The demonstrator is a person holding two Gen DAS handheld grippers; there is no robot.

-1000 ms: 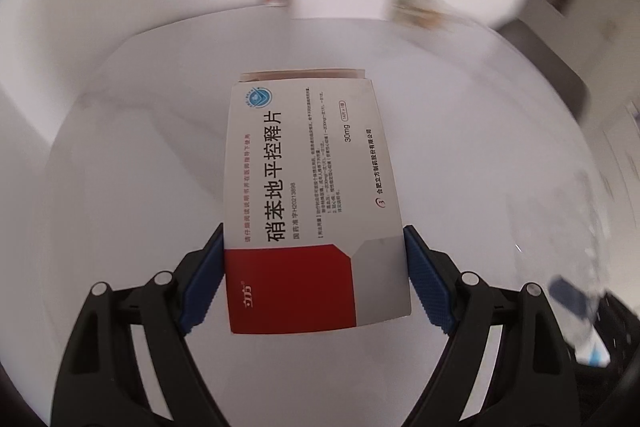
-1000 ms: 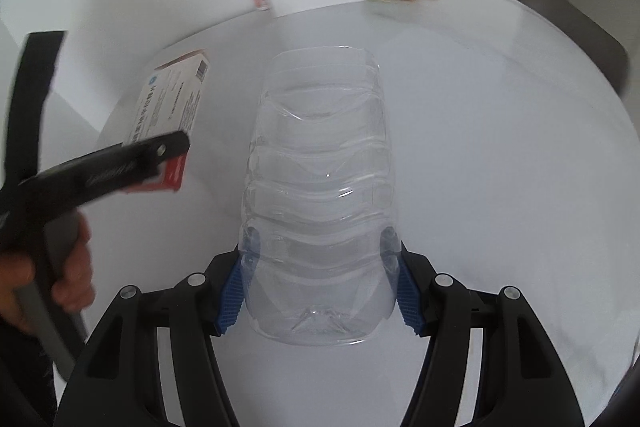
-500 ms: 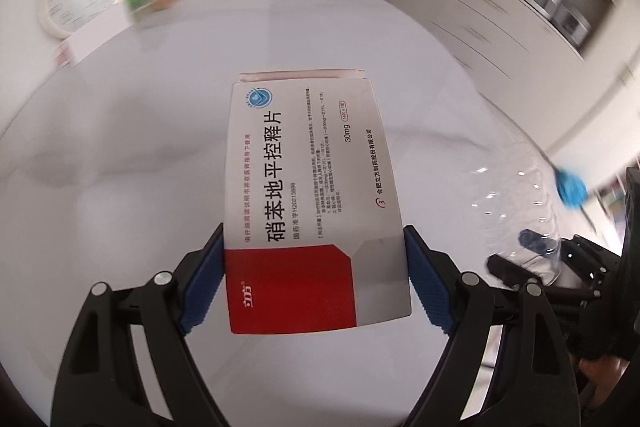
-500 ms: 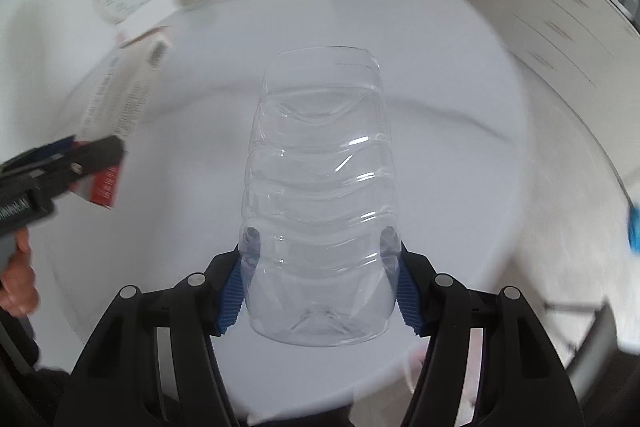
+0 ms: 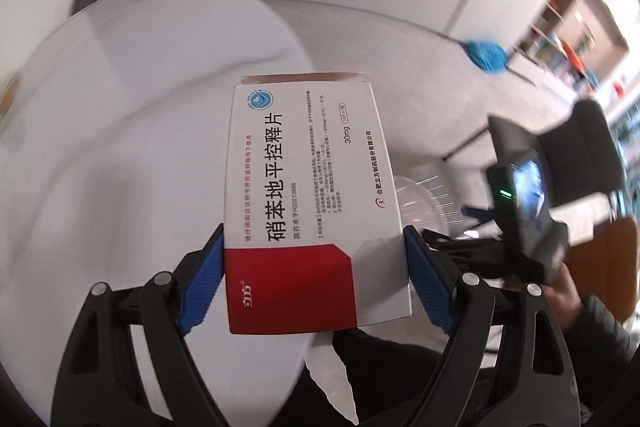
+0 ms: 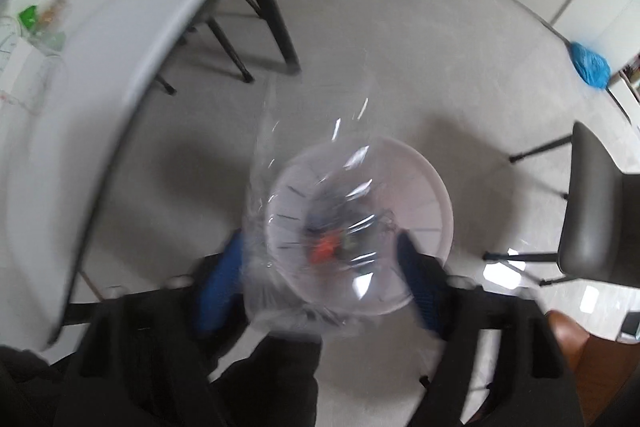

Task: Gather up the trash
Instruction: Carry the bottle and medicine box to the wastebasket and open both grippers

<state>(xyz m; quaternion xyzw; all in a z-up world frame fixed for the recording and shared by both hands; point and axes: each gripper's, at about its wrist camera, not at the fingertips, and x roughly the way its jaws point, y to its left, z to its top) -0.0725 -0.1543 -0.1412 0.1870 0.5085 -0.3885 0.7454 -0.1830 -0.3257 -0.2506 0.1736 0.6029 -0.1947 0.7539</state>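
My left gripper (image 5: 314, 279) is shut on a white and red medicine box (image 5: 308, 195) and holds it over the edge of the white table (image 5: 120, 131). My right gripper (image 6: 320, 275) is shut on a clear plastic bottle (image 6: 304, 163), blurred by motion, and holds it directly above a white round trash bin (image 6: 432, 203) on the floor. Some trash lies inside the bin. The right gripper body also shows in the left wrist view (image 5: 524, 203), at the right.
The white table (image 6: 80, 99) with dark legs stands at the left. A dark chair (image 6: 592, 211) is at the right. A blue mop head (image 6: 590, 65) lies on the grey floor at the far right.
Both grippers have swung away from the table top to the right, towards the floor. The bottle is now over the trash bin. Both still hold their objects.
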